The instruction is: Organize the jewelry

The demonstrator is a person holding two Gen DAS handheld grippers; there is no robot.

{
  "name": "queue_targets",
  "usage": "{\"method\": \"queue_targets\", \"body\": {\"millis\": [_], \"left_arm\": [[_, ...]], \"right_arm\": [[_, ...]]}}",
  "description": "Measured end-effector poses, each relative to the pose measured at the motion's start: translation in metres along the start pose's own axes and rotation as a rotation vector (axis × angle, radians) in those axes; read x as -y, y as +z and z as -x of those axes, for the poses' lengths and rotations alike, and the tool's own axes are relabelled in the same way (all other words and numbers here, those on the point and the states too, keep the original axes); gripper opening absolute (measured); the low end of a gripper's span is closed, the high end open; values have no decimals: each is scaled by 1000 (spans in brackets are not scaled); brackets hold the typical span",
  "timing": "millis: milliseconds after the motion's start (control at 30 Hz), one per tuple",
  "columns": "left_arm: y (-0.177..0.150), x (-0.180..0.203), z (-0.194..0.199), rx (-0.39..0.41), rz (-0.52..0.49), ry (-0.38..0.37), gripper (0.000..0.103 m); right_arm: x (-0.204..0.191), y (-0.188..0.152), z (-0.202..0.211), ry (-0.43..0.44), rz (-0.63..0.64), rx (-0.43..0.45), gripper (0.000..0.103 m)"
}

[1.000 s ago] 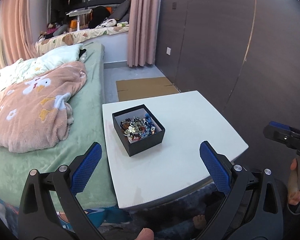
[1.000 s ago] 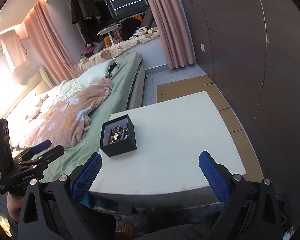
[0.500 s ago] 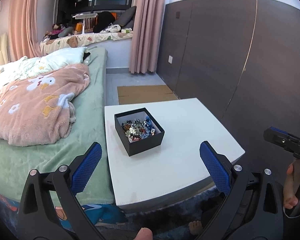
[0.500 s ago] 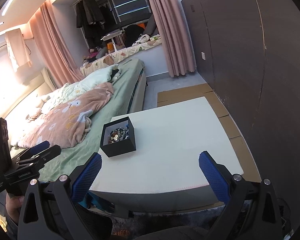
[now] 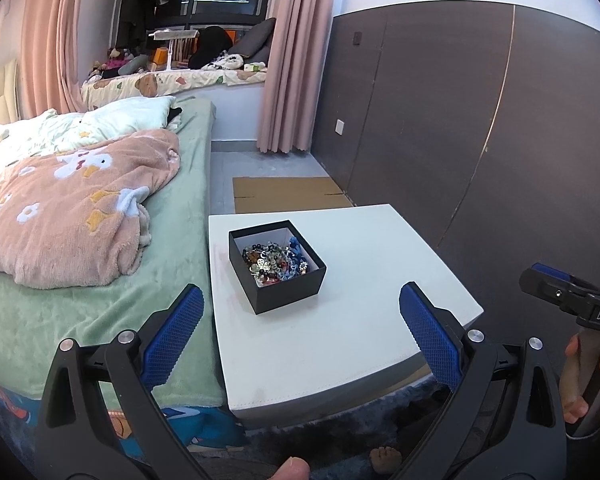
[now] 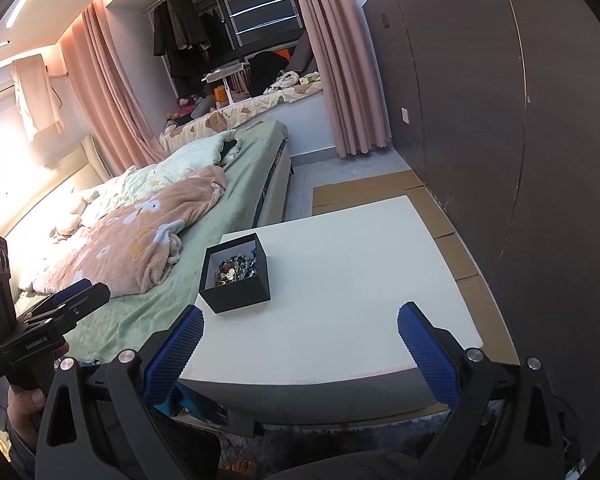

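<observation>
Holding both tongs wide apart, I am gripping nothing: the left tongs (image 5: 298,318) and right tongs (image 6: 300,336) are hovering off the desk's (image 5: 360,320) near edge. Ahead sits the black box (image 5: 277,266) of jewelry (image 5: 274,261), toward the bed (image 5: 60,300).

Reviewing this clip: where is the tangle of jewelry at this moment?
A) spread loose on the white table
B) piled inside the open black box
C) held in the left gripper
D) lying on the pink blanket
B: the jewelry sits heaped inside the open black box on the white table, while the left gripper and right gripper are both open and hold nothing.
</observation>
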State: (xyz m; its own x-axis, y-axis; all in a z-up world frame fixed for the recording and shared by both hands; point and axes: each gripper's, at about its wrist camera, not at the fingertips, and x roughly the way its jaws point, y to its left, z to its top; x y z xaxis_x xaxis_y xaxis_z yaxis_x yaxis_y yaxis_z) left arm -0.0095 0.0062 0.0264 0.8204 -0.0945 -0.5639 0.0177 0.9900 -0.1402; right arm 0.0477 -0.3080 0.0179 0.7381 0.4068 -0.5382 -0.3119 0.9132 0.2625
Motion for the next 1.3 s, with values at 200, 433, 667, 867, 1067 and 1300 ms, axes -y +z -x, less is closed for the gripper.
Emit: {"method": "queue_targets", "body": {"millis": [200,433,667,867,1067,1300], "left_arm": [[-1,-1,0,-6,3,1,98],[-2,-4,-2,-23,16,-5,98],[-2,-5,-5,-36,30,-5,98],[-3,-5,-4,-33,26,-2,98],[-3,-2,-3,-34,27,1,98],[-3,-4,-2,-40,35,2,98]], "right_arm": [[-1,1,-1,-8,5,-5,95],[0,0,0,-11,-4,0,95],[1,0,1,3,-16,-1,95],[1,0,1,1,-14,-1,95],[4,-2,2,12,-37,-1,95],[3,-4,3,19,-44,-4,95]]}}
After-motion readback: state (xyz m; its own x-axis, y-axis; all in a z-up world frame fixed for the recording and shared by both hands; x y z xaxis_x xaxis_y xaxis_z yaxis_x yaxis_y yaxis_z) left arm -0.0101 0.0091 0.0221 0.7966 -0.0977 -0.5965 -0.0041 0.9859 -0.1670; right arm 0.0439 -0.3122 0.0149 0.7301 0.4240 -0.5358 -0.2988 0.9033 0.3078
